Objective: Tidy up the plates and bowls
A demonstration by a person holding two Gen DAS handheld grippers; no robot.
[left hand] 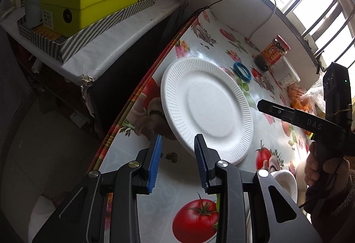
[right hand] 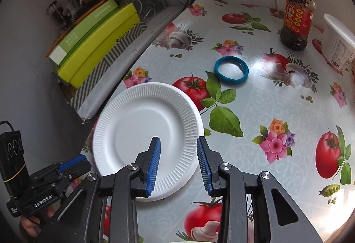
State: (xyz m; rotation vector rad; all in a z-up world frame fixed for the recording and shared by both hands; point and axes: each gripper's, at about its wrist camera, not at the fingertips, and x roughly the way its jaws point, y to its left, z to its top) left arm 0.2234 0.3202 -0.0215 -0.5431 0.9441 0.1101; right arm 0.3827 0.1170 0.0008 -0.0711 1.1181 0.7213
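Note:
A white foam plate [left hand: 208,107] lies flat on the flowered tablecloth near the table's left edge; it also shows in the right wrist view [right hand: 142,130]. My left gripper [left hand: 177,145] is open and empty, just short of the plate's near rim. My right gripper [right hand: 178,149] is open and empty, its jaws standing either side of the plate's right rim, above it. A white bowl [left hand: 286,183] peeks out behind the left gripper's frame at lower right. The right gripper also shows in the left wrist view [left hand: 266,107], and the left gripper in the right wrist view [right hand: 75,163].
A blue ring [right hand: 231,72] lies beyond the plate. A red-labelled sauce jar [right hand: 297,19] and a white tub [right hand: 337,41] stand at the back right. Stacked green boxes [right hand: 95,41] sit on a lower shelf left of the table edge [left hand: 133,98].

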